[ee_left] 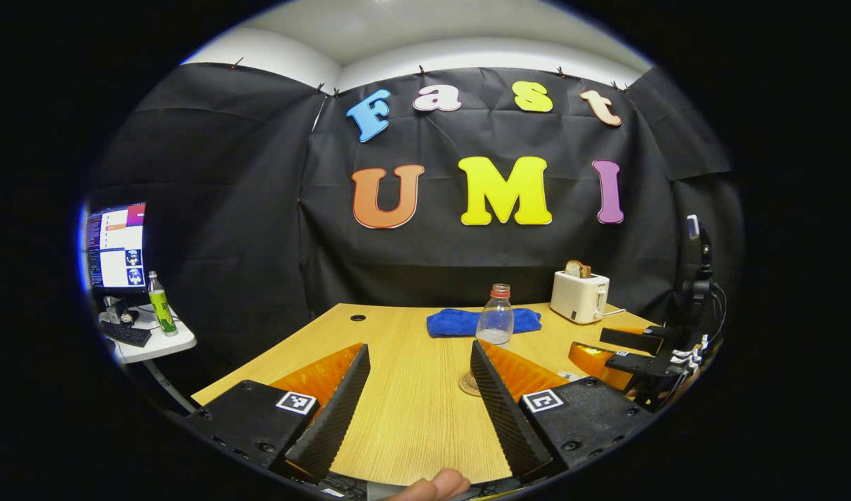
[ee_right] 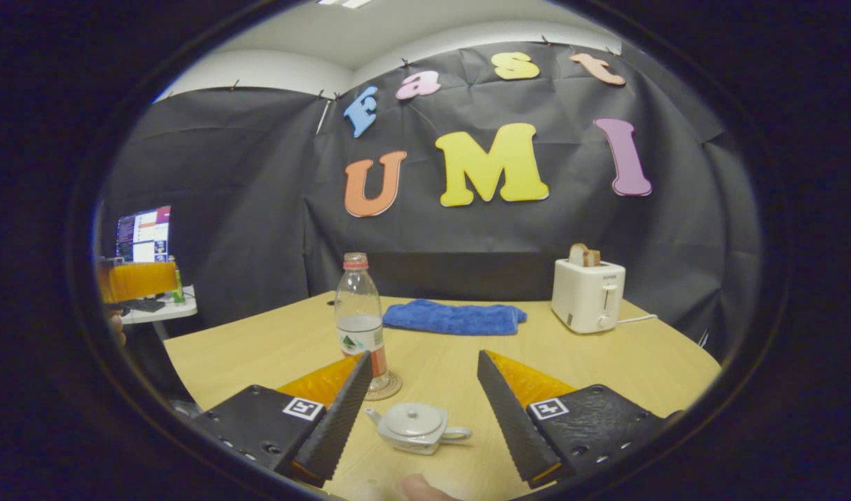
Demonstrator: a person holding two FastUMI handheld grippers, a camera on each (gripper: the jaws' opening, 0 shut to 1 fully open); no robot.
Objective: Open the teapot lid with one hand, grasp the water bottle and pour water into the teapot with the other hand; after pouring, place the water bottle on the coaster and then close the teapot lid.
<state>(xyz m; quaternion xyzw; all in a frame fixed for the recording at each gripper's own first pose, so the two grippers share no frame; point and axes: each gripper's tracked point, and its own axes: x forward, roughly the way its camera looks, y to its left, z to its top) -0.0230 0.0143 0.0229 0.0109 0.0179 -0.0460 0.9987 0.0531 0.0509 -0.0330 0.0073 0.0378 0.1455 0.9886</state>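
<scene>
Right now the teapot sits low in my right gripper view, on the counter between the jaws of the right gripper, touched by neither. Its lid is on, spout to the left, handle to the right. Those jaws stand wide apart and hold nothing.

Just beyond the teapot, the water bottle stands upright on a round coaster, cap on, partly filled. My left finger covers the bottle's lower left and part of the coaster. In the left gripper view the same bottle stands behind my right finger, which hides its base and most of the coaster.

The left gripper also has its jaws spread wide and empty over bare counter. At the right edge of that view I see the other gripper, dark and hard to read.

Farther back lie a blue cloth and a white toaster with bread in its slot. Off to the left, a side table carries a monitor and a green bottle. A fingertip is cut off at the bottom edge.
</scene>
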